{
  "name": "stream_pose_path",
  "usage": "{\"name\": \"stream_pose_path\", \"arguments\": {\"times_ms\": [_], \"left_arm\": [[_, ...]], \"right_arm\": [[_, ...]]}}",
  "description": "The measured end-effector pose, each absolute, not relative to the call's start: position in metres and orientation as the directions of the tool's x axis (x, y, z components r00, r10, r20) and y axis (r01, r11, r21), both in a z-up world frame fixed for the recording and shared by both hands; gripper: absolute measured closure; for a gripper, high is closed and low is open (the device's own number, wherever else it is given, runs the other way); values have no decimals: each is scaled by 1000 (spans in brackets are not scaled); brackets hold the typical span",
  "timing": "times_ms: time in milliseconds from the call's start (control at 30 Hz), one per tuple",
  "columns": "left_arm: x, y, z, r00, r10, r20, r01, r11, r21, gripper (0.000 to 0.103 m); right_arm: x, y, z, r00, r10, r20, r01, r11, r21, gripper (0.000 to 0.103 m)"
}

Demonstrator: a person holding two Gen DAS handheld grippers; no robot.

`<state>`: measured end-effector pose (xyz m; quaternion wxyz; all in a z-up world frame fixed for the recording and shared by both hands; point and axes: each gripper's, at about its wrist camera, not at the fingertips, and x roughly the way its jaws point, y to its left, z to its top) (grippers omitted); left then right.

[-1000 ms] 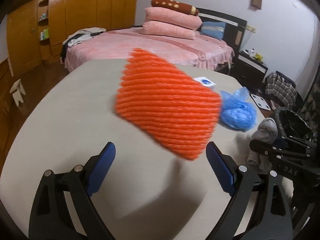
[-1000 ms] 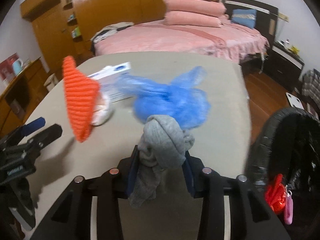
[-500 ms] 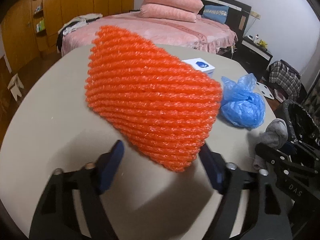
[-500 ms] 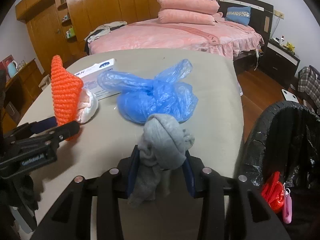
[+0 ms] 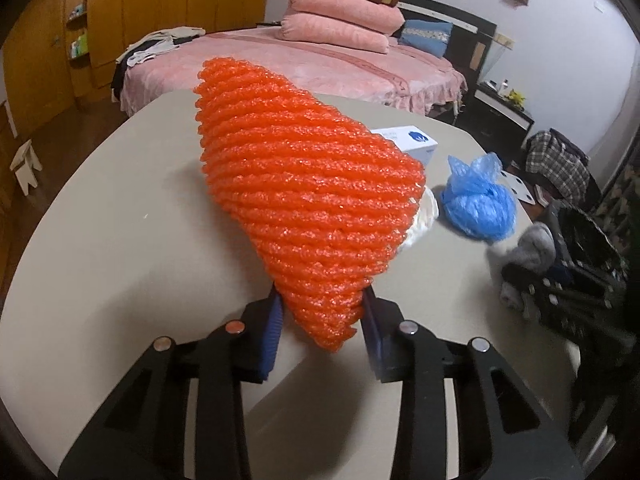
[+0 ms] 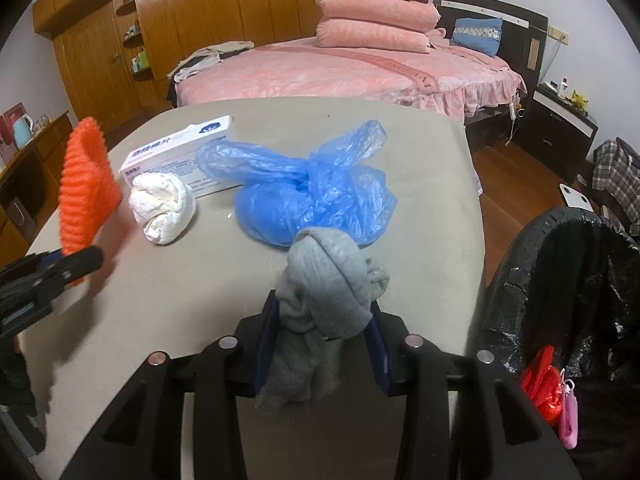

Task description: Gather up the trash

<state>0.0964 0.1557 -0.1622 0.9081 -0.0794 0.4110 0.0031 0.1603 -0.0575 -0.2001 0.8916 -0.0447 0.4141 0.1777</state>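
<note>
An orange foam net sleeve [image 5: 304, 200] stands on end on the beige table [image 5: 120, 240]. My left gripper [image 5: 322, 328] is closing its jaws on the sleeve's lower tip, and both blue pads touch it. The right wrist view shows the sleeve [image 6: 86, 184] at far left. My right gripper [image 6: 322, 336] is shut on a balled grey sock [image 6: 328, 284], held just above the table. A knotted blue plastic bag [image 6: 316, 196] lies behind the sock, and a white crumpled wad [image 6: 164, 204] sits beside the sleeve.
A white cardboard box [image 6: 180, 156] lies behind the wad. A bin with a black liner [image 6: 560, 280] stands off the table's right edge, with a red bag [image 6: 540, 384] inside. A pink bed [image 6: 340, 72] and a wooden wardrobe [image 6: 200, 20] fill the background.
The left gripper's jaws came together from wide apart onto the orange sleeve's lower tip, and the sleeve now fills more of that view. The right gripper kept its hold on the sock.
</note>
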Motion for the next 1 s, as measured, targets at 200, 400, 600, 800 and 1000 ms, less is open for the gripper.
{"name": "stream_pose_path", "arguments": {"times_ms": [200, 400, 600, 800, 1000], "left_arm": [[78, 162, -164, 666, -76, -742, -61, 986, -157, 49], [75, 160, -159, 693, -79, -716, -72, 982, -177, 23], [86, 156, -154, 699, -72, -711, -89, 979, -186, 17], [101, 162, -159, 678, -30, -734, -150, 973, -178, 15], [120, 171, -173, 651, -28, -758, -169, 969, -182, 15]], "right_arm": [[155, -53, -198, 593, 283, -754, -357, 931, 69, 63], [152, -51, -198, 592, 286, -754, -368, 928, 63, 63], [152, -54, -197, 587, 288, -756, -363, 929, 72, 63], [154, -55, -198, 584, 291, -758, -365, 928, 75, 62], [156, -57, -200, 580, 293, -760, -366, 927, 78, 62]]}}
